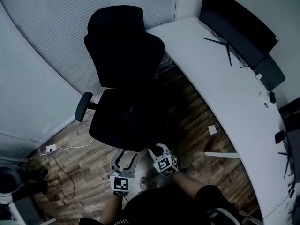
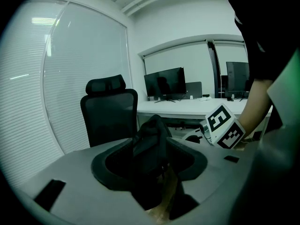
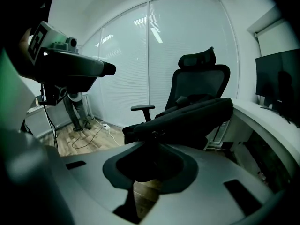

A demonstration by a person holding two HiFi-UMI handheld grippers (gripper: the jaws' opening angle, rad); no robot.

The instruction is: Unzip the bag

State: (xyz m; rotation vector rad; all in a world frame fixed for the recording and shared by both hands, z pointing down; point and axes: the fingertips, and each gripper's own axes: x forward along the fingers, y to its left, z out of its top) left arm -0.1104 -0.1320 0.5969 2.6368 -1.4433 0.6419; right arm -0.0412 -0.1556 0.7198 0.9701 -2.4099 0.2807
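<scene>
Head view: white letters "VAN" show on the person's shirt (image 1: pixel 123 221). I see both grippers angled down at the chair (image 1: pixel 124 50) seat's front edge. The left gripper (image 1: pixel 125 156) jaws pinch a fold of the black bag (image 3: pixel 187 116) lying on the seat; the right gripper (image 1: pixel 157 150) jaws clamp its zipper pull (image 3: pixel 157 134).

1. We see a wooden floor (image 1: pixel 187 125) bearing a black office chair (image 1: pixel 124 46) toward 11 o'clock.
2. The black bag (image 3: pixel 187 116) lies on its seat.
3. On the floor lie a white socket block (image 1: pixel 51 148) at 8 o'clock and a small white box (image 1: pixel 212 130) at 4 o'clock.
4. The white counter (image 1: pixel 225 93) curves from 1 to 5 o'clock and carries a monitor (image 1: pixel 239 25).
</scene>
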